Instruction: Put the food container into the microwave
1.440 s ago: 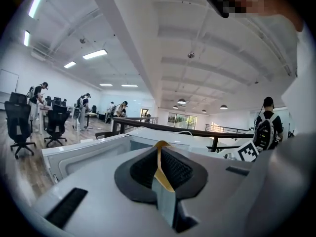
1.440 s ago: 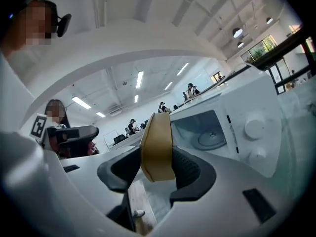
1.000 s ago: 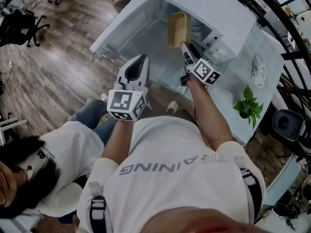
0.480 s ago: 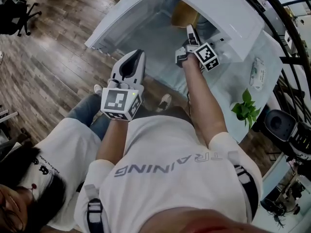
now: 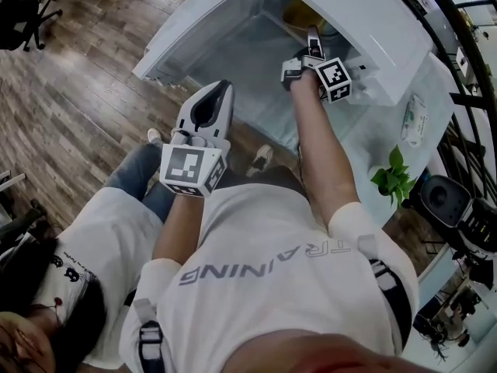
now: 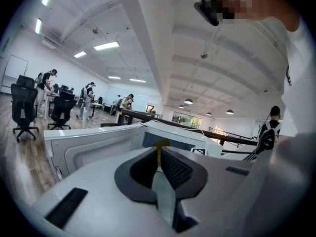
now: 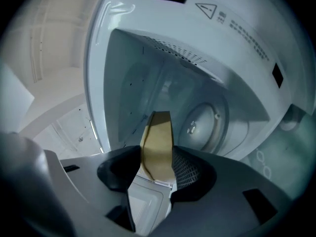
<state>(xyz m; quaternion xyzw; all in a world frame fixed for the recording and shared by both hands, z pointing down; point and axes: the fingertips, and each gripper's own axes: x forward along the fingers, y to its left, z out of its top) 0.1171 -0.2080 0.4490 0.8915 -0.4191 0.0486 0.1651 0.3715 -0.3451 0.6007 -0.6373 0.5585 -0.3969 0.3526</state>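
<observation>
The food container (image 7: 157, 139), a second ago at the mouth of the microwave (image 5: 365, 29), is now inside it, clamped by the right hand-held gripper (image 5: 313, 39) on an outstretched arm. The left hand-held gripper (image 5: 208, 109), jaws together and empty, hangs short of the microwave with the elbow bent.

Ceiling strip lights (image 6: 106, 45) give even brightness; fisheye views darken and bend at their rims.

Two grippers: the left gripper (image 5: 208, 103) and the right gripper (image 5: 313, 43). One microwave (image 5: 365, 22), just ahead of the right gripper. One food container (image 7: 157, 144), between its jaws. One potted plant (image 5: 394, 179) and one white packet (image 5: 414, 120), off to its right. One seated person (image 5: 85, 239), behind the left gripper.
</observation>
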